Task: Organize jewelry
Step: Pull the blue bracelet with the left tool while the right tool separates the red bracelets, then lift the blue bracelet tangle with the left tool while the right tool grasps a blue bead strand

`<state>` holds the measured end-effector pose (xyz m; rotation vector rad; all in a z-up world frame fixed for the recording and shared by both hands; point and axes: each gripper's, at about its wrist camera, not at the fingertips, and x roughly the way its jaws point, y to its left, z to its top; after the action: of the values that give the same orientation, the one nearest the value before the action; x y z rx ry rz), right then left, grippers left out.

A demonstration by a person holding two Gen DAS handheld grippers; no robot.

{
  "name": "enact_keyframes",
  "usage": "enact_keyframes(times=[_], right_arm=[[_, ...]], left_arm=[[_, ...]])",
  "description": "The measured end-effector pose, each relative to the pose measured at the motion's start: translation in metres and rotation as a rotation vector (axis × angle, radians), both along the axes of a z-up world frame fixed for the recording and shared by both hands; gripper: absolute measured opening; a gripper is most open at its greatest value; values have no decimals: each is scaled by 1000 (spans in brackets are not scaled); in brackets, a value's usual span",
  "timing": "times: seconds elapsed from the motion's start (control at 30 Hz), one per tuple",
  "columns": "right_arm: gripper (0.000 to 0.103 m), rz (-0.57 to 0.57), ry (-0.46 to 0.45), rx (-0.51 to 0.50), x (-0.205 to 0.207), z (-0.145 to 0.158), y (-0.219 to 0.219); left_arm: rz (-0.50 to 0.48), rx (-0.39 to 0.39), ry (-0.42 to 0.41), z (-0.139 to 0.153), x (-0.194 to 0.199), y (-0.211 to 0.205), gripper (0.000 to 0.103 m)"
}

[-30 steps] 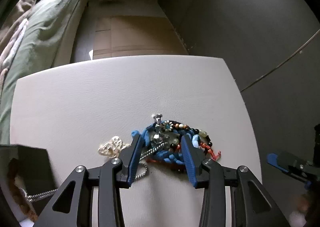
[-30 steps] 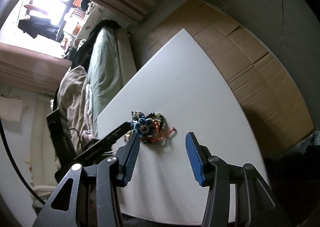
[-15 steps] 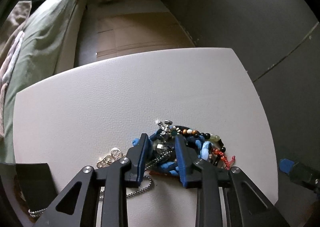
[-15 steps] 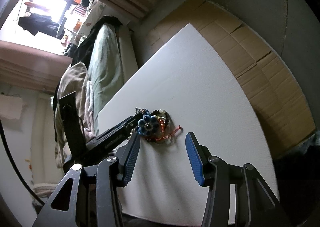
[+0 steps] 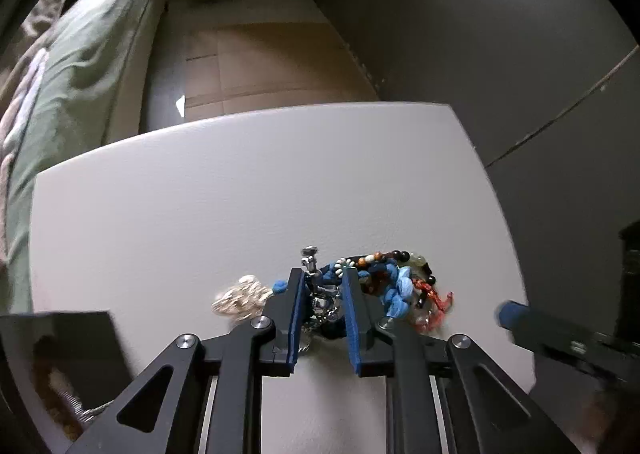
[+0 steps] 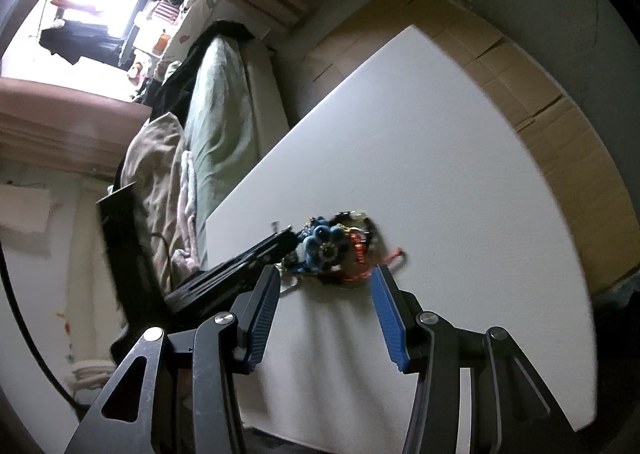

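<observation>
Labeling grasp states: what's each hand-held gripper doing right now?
Left hand-held gripper: closed on the silver metal chain in the tangled jewelry pile.
Right hand-held gripper: open, empty.

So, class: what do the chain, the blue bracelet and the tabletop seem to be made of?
Chain: likely metal, shiny silver; its links glint.
Blue bracelet: matte chunky pieces, possibly stone or dyed beads; unclear.
Tabletop: white, matte, finely pebbled, perhaps faux leather or foam board.
Left gripper is closed around the chain.

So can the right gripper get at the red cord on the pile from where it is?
Probably yes. The right gripper is open, and the red cord lies just ahead on the side of the jewelry pile away from the left gripper.
</observation>
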<state>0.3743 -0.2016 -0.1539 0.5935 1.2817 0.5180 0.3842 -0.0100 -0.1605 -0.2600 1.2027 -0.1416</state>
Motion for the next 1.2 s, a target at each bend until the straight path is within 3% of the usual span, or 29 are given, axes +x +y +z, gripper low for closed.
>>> enact_keyframes(times=[0.27, 0.4, 0.57, 0.73, 0.93, 1.2], right_arm=[[48, 59, 10, 0, 5, -10, 37], [48, 88, 25, 33, 6, -15, 55], [48, 101, 79, 18, 4, -33, 74], [48, 113, 88, -23, 0, -38, 83], [48, 100, 86, -37, 1, -37, 77], [48, 97, 74, -38, -1, -33, 72]], left_arm=[[7, -82, -84, 54, -22, 28, 19], [-7, -117, -85, 63, -29, 31, 19], [36, -124, -57, 49, -36, 45, 19], [76, -54, -9, 26, -42, 60, 20], [111, -79, 41, 6, -43, 75, 20], [61, 12, 65, 1, -38, 60, 20]])
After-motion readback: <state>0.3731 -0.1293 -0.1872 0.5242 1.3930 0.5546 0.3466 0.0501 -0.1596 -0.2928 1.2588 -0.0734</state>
